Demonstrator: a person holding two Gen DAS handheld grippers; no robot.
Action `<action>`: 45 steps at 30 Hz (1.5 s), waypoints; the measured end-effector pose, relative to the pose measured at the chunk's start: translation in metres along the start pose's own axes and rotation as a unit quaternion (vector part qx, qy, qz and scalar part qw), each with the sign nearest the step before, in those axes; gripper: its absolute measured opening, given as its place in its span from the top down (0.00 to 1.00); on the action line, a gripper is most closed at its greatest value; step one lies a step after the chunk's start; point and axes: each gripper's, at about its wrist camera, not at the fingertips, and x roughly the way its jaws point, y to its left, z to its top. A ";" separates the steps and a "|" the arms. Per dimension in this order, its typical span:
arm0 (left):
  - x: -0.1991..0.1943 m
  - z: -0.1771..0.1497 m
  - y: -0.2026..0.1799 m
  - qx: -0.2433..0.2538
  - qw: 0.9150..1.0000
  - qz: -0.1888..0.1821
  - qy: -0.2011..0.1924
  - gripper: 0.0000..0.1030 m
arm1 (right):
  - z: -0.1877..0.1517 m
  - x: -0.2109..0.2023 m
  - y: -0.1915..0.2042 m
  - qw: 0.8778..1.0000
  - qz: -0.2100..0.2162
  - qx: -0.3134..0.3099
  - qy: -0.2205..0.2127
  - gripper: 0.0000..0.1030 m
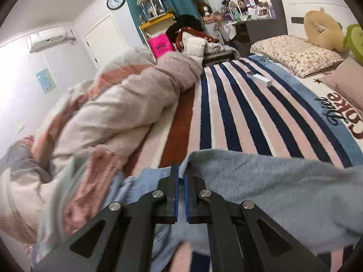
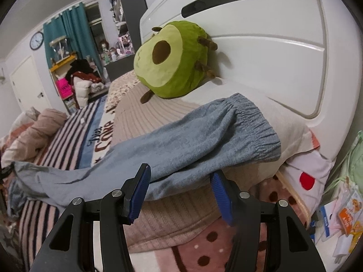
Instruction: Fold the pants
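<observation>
Left wrist view: tongs point(image 1: 180, 176) tilted downward, pinching pants point(image 1: 261, 181).

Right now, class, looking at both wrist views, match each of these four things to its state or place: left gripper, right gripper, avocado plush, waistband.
Things:
1. left gripper
2. right gripper
3. avocado plush
4. waistband

States or places:
A. leans on the headboard
B. shut on the pants
C. lies on the pillow
D. open, pads clear of cloth

Pairs: 1-B, 2-D, 3-A, 4-C
</observation>
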 end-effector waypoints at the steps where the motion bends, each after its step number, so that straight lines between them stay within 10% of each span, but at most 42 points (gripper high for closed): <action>1: 0.014 0.000 -0.006 0.002 1.000 -0.002 0.006 0.98 | 0.001 0.001 0.001 1.000 -0.006 -0.003 0.000 0.51; 10: 0.095 -0.015 -0.036 -0.007 0.999 -0.018 0.046 0.93 | 0.002 0.014 0.002 0.994 -0.106 -0.022 0.017 0.49; 14: 0.076 -0.015 -0.028 -0.009 1.000 0.008 0.008 0.39 | -0.001 0.008 0.010 0.987 -0.153 -0.044 0.018 0.36; 15: 0.065 -0.012 -0.024 -0.011 1.000 0.008 -0.003 0.38 | -0.003 0.004 0.014 0.985 -0.162 -0.052 0.018 0.32; 19: 0.009 -0.011 -0.019 -0.013 0.996 -0.077 -0.045 0.32 | 0.000 -0.011 0.035 0.980 -0.179 -0.091 0.006 0.31; 23: -0.026 -0.022 -0.052 0.013 0.975 -0.218 -0.042 0.30 | 0.014 -0.015 0.070 0.979 -0.148 -0.136 -0.026 0.31; 27: -0.037 -0.033 -0.094 0.048 0.954 -0.294 -0.023 0.30 | 0.028 0.024 0.120 0.978 -0.023 -0.206 0.001 0.31; 34: -0.037 -0.048 -0.130 0.074 0.940 -0.333 0.000 0.30 | 0.009 0.135 0.204 0.922 0.109 -0.344 0.139 0.32; 41: -0.034 -0.051 -0.133 0.075 0.938 -0.339 0.005 0.30 | -0.021 0.202 0.243 0.854 0.119 -0.453 0.225 0.33; 45: -0.035 -0.052 -0.135 0.079 0.938 -0.338 0.002 0.30 | -0.029 0.205 0.239 0.838 0.121 -0.464 0.262 0.60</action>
